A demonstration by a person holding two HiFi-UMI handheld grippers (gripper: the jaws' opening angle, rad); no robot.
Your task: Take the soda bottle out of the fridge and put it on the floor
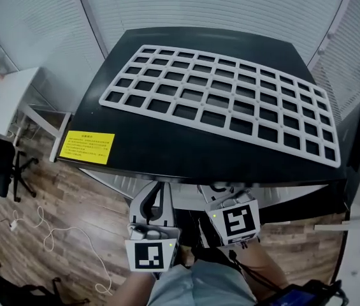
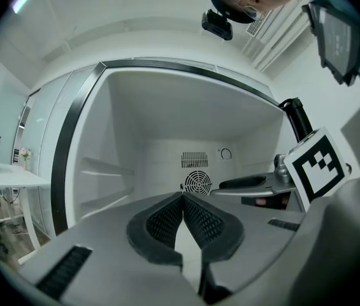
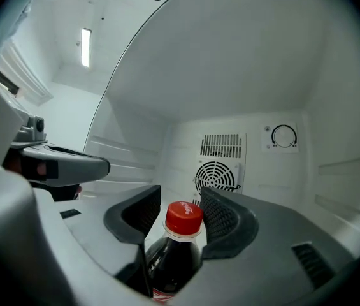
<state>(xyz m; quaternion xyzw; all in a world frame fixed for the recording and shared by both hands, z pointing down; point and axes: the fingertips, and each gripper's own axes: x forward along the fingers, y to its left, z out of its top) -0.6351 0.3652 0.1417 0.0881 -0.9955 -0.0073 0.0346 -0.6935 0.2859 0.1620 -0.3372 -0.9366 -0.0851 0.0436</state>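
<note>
Right gripper view: right tool [image 3: 180, 196] spread wide around soda bottle [image 3: 174, 257].

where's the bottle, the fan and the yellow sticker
bottle [image 3: 173, 255]: right gripper view, on its dark shoulder
fan [image 3: 218, 174]: right gripper view, centre of the round grille
sticker [image 1: 87, 146]: head view, middle of the yellow label

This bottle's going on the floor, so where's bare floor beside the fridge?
Bare wood floor lies front-left of the fridge, between its yellow label and the white cable. A narrower strip shows at front-right. Farther left is crowded: office chair, white table.
</note>
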